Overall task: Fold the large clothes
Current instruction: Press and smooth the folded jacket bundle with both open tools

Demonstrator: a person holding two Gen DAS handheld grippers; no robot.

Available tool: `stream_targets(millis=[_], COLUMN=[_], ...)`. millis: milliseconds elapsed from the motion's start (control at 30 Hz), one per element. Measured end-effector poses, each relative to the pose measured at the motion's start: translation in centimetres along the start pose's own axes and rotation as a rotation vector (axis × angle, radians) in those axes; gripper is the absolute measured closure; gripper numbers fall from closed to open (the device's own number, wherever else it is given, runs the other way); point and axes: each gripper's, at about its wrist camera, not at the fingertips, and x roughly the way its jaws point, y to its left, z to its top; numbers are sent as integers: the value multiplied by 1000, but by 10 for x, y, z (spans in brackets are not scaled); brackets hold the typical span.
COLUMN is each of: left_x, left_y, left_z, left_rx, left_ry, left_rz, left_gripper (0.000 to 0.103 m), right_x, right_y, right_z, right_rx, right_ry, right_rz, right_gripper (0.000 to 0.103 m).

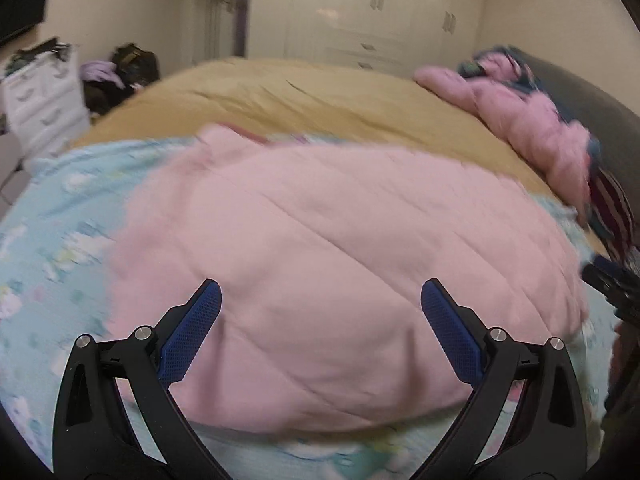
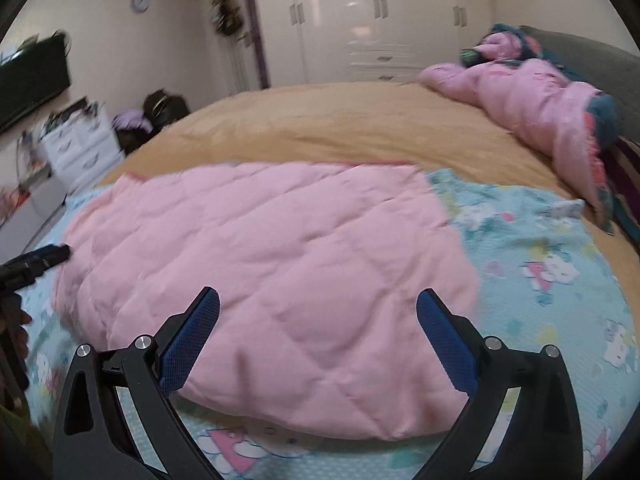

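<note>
On the blue patterned sheet, a pink quilted garment lies flat.
Over its near edge, left gripper and right gripper hover, both spread wide, holding nothing.

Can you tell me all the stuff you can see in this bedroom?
quilted garment: one, pink, flat on the cartoon sheet
cartoon sheet: one, light blue, near end of bed
bed cover: one, tan
second jacket: one, pink, by the headboard
wardrobe: one, white, far wall
drawer unit: one, white, left of bed
clock: one, on wall
left gripper: black with blue pads, open
right gripper: same, open
</note>
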Motion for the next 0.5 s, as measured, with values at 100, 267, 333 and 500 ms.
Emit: stream_targets(millis=[100, 267, 333, 500], left_x=[21, 39, 43, 50], left_y=[-19, -17, -13, -8], left_z=[-14, -25, -28, -36], left_rx=[63, 64, 56, 45], left_ry=[63, 78, 79, 61], left_rz=[81, 96, 79, 51], left_gripper=[9, 9, 9, 8], right_x=[22, 59, 68, 74], right_y=[20, 25, 21, 24], right_z=[-1, -11, -15, -22], right_rx=[-42, -46, -25, -25], right_ry=[62, 188, 210, 183], right_rz=[-5, -43, -23, -37], right_gripper=[5, 4, 4, 4])
